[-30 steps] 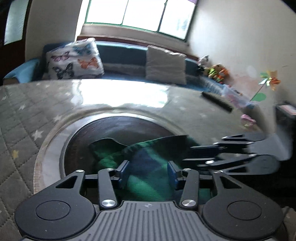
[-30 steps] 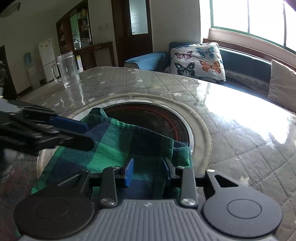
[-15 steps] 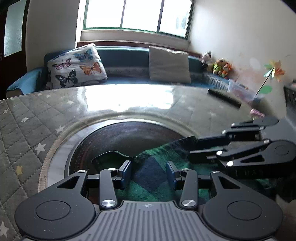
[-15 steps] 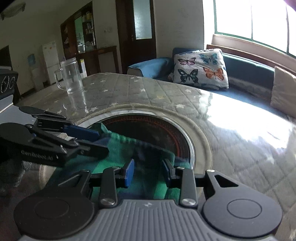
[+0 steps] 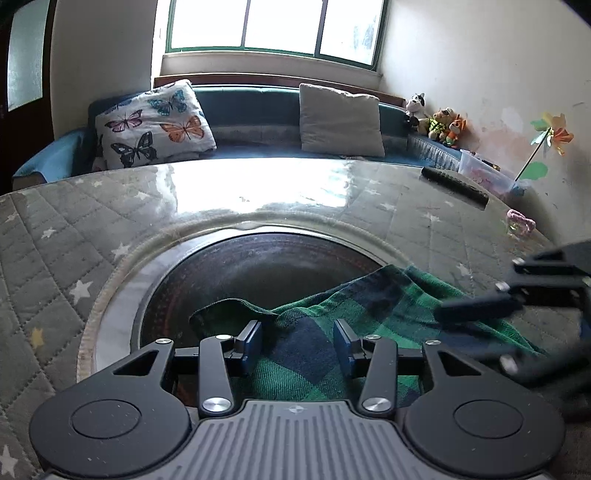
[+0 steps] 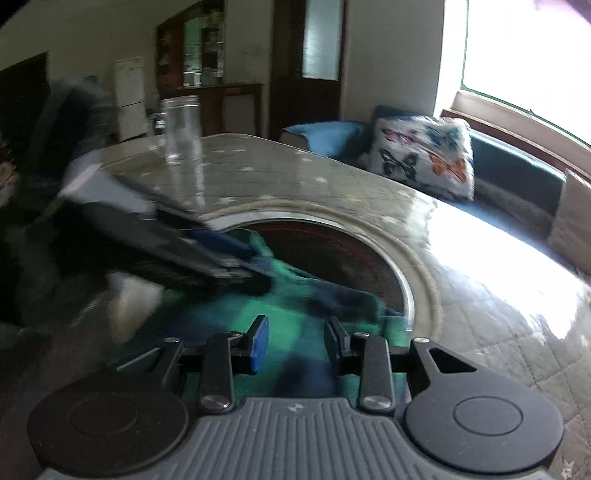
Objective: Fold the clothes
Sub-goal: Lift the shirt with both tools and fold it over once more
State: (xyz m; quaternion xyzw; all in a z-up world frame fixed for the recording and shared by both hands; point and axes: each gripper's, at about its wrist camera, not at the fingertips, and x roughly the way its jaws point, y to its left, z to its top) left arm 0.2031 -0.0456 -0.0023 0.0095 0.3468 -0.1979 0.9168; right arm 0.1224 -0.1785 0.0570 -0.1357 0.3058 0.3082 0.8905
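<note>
Folding goes best w/ both hands level: cloth (image 5: 369, 332) lies half over the dark disc (image 5: 258, 273), L gripper (image 5: 297, 341) and R gripper (image 6: 295, 339) pads apart above it, gripping nothing, so clamp matching edges before lifting.

A quilted grey desk (image 5: 55, 236) with small stars fills the middle of the left wrist view, with a dark round inset (image 5: 258, 269) at its centre. Behind it, along the top, runs a blue bench seat (image 5: 255, 99) under a window (image 5: 273, 26), carrying a butterfly cushion (image 5: 155, 123) at upper left and a plain grey cushion (image 5: 341, 120) beside it. Soft toys (image 5: 439, 122) sit at upper right, near a paper pinwheel (image 5: 552, 133). A black remote (image 5: 454, 182) lies on the desk's right edge. In the right wrist view, a clear glass jar (image 6: 183, 129) stands on the desk at upper left.
</note>
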